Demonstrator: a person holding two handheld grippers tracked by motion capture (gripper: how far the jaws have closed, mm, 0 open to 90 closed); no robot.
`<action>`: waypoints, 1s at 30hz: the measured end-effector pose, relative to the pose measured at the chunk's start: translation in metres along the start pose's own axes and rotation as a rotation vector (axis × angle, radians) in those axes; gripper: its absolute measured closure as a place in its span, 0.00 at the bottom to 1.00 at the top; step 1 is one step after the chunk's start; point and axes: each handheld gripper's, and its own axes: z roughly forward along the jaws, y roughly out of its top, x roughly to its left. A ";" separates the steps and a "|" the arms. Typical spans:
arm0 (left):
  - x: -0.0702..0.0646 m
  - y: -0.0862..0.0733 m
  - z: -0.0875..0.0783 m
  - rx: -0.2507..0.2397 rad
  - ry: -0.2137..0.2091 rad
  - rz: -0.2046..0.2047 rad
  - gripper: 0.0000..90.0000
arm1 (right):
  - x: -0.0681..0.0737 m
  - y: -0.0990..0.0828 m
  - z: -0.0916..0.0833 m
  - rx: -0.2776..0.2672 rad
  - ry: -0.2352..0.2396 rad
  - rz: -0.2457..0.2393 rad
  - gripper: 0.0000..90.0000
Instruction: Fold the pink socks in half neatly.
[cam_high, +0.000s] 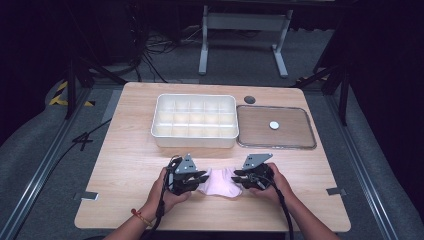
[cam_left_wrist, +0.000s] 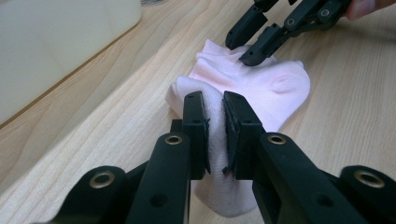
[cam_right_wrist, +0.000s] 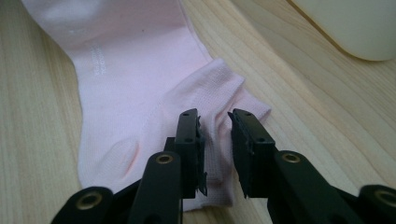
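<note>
On the table, the left claw (cam_left_wrist: 215, 135) pinches a pink sock (cam_right_wrist: 135, 74) with unreadable white lettering; the right claw (cam_right_wrist: 215, 149) stands apart.

Left gripper (cam_high: 192, 179): held low over the table at about 7 o'clock of the high view, pointed toward 3 o'clock; fingers (cam_left_wrist: 195, 130) clamped on a fold of the pink sock (cam_left_wrist: 261, 86).
Right gripper (cam_high: 245, 178): held at about 5 o'clock, pointed toward 9 o'clock, facing the left gripper; fingers (cam_right_wrist: 189, 144) parted, the sock's cuff lying between them unpressed.
Left hand (cam_high: 162, 192): wrapped around the gripper body, forearm entering from 6 o'clock.
Right hand (cam_high: 277, 185): wrapped likewise, forearm entering from 5 o'clock.
</note>
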 end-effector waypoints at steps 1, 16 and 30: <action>-0.001 0.000 0.001 -0.002 0.000 -0.009 0.89 | 0.000 0.000 0.001 -0.003 -0.001 -0.007 0.81; -0.004 0.011 0.006 0.051 0.025 0.059 0.88 | -0.006 -0.001 0.001 -0.013 0.005 0.015 0.80; -0.007 0.029 0.026 0.097 0.015 0.119 0.88 | -0.006 -0.001 0.003 -0.025 0.006 0.018 0.81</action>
